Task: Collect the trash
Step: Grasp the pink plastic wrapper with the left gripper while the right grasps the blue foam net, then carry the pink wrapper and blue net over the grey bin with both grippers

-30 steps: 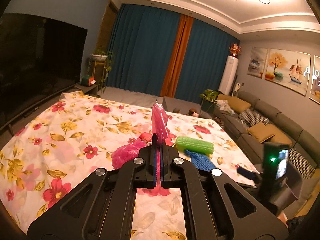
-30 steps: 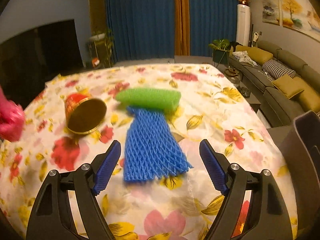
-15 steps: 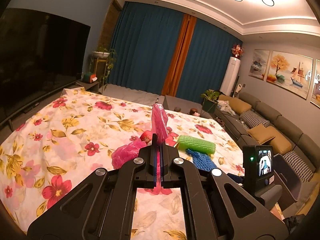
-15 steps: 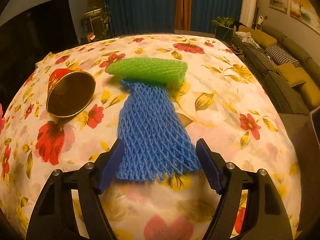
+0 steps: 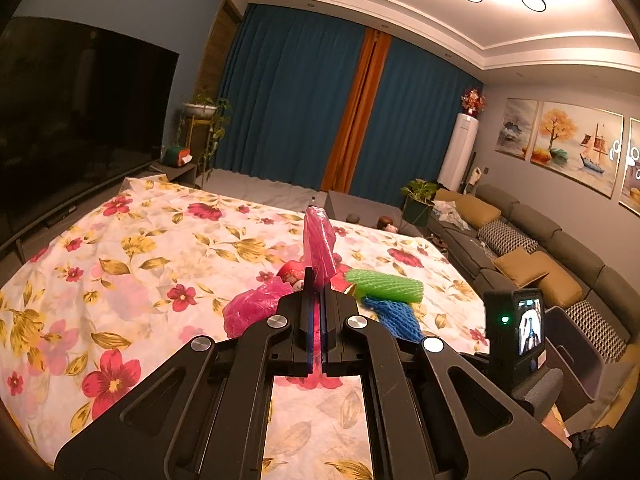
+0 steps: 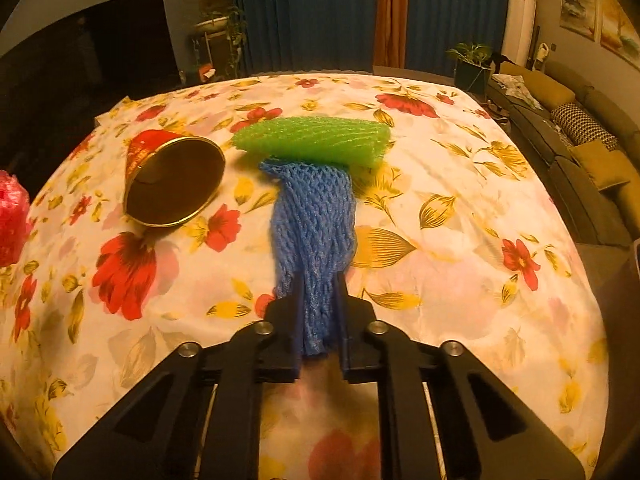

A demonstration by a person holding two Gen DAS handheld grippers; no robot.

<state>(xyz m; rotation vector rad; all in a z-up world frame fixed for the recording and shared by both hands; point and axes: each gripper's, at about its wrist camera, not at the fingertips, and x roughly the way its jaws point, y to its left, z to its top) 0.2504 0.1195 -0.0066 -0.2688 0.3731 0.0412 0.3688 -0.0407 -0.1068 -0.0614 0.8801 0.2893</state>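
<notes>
My left gripper is shut on a pink plastic bag whose end sticks up above the fingers; more of it bunches to the left. My right gripper is shut on the near end of a blue foam net lying on the flowered tablecloth. A green foam net lies across the blue net's far end. A red and gold paper cup lies on its side to the left. The blue net and green net also show in the left wrist view.
A grey bin stands by the table's right edge, beside a sofa. The right gripper's camera unit sits between me and the bin. A dark TV is on the left.
My right gripper moved forward and down and closed on the blue net's near end. My left gripper kept its hold on the pink bag and rose slightly.
</notes>
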